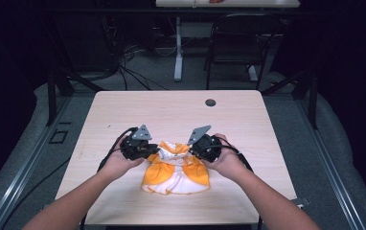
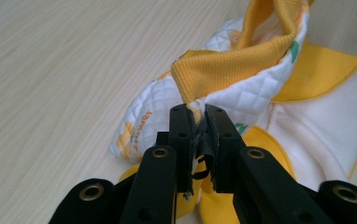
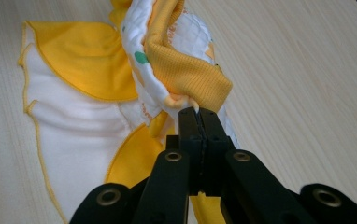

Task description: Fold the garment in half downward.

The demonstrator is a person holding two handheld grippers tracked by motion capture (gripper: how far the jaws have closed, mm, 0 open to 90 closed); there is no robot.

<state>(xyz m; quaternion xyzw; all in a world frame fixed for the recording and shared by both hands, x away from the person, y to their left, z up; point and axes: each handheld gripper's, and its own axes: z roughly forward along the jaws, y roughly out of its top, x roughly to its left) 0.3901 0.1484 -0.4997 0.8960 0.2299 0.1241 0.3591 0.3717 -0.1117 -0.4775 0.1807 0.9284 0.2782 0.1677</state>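
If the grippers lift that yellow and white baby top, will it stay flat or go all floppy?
Probably floppy: the baby top already bunches where the left gripper and right gripper pinch it. Likely light, since it's thin quilted cloth.

I see a light wood table [image 1: 248,120] w/ a dark round grommet [image 1: 211,102] near its far edge. Grey floor [image 1: 147,72] beyond, tangled cables [image 1: 123,60], a black chair [image 1: 238,43], white desk leg [image 1: 178,52]. Surroundings dark.

Lab or test room. Light wooden table [image 1: 176,112] on grey floor, dark curtained surroundings. Beyond the table: loose cables [image 1: 128,60], a black chair [image 1: 234,43], a second desk's white leg [image 1: 178,48]. Black metal frame struts [image 1: 51,91] beside the table.
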